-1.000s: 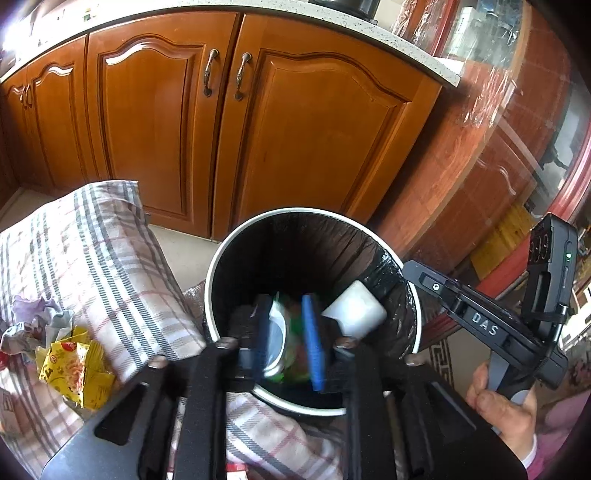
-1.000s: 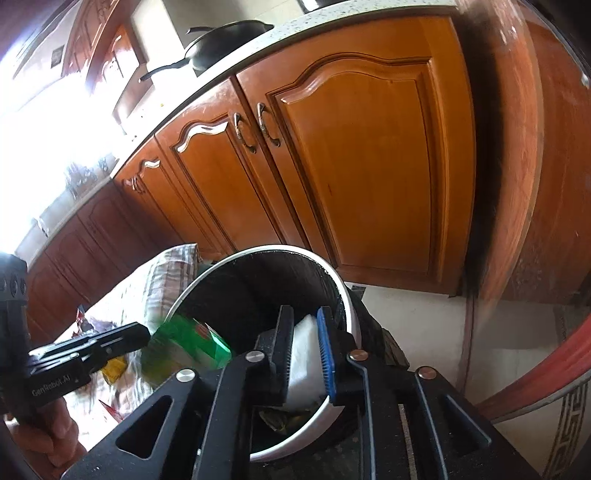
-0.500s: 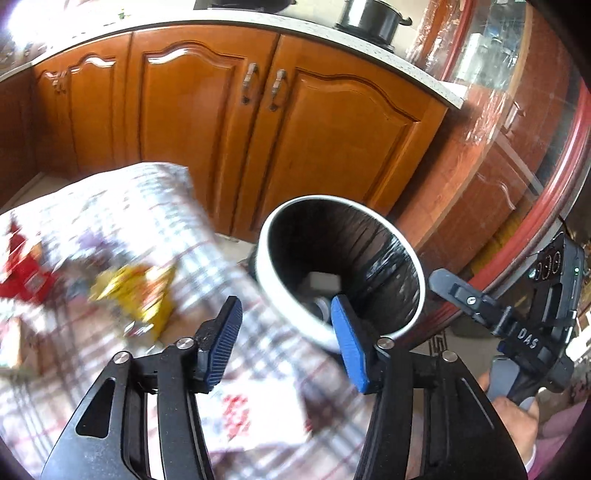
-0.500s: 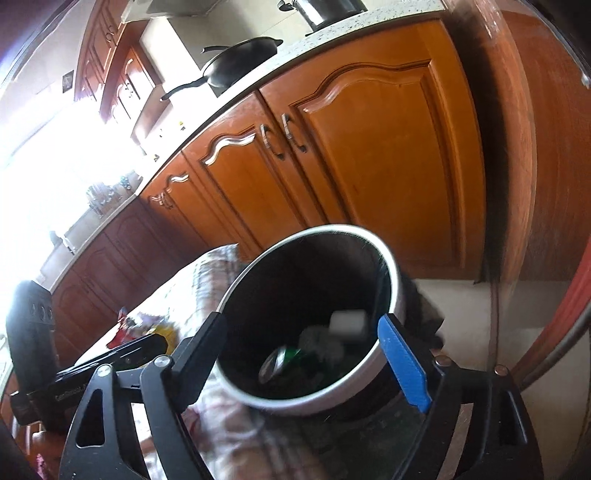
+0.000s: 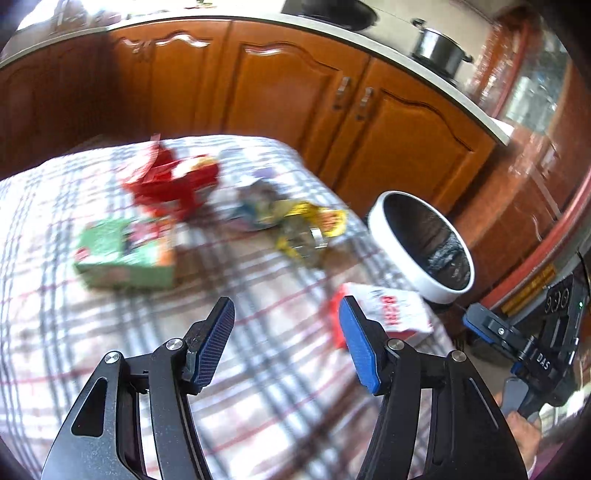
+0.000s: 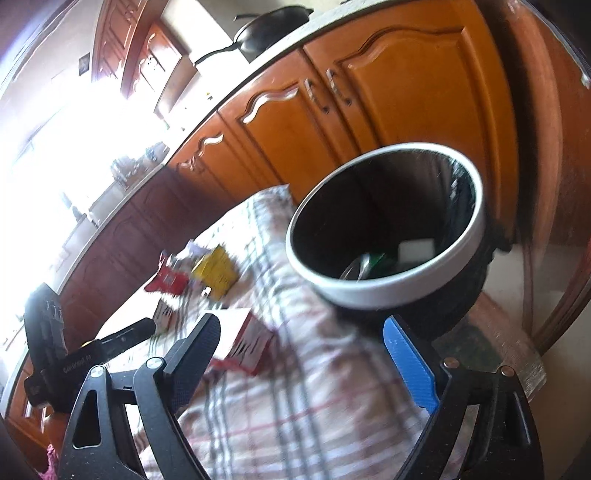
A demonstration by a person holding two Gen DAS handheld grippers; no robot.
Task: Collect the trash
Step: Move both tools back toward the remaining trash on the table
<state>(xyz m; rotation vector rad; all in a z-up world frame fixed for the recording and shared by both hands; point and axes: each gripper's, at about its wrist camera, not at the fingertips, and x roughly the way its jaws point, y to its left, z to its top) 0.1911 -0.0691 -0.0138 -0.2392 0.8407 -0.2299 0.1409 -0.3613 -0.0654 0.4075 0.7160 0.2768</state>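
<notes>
A round bin with a white rim (image 5: 406, 266) (image 6: 388, 291) and black liner stands beside the plaid-covered table (image 5: 258, 369) (image 6: 314, 387). In the right wrist view it holds a white block (image 6: 415, 249) and a green can (image 6: 376, 264). Trash lies on the cloth: a green box (image 5: 125, 258), red wrappers (image 5: 170, 184), a yellow wrapper (image 5: 314, 225) (image 6: 216, 269) and a red-and-white box (image 5: 391, 312) (image 6: 243, 339). My left gripper (image 5: 286, 347) is open and empty above the cloth. My right gripper (image 6: 306, 362) is open and empty near the bin.
Wooden cabinet doors (image 5: 295, 96) (image 6: 406, 92) stand behind the table and bin under a counter with a pot (image 5: 439, 48) and a pan (image 6: 273, 26). A glass-fronted wooden cabinet (image 5: 535, 129) is at the right.
Both grippers opened over the bin and let go: the can and the white block now lie inside it. The left gripper has swung left over the table; the right has pulled back from the bin.
</notes>
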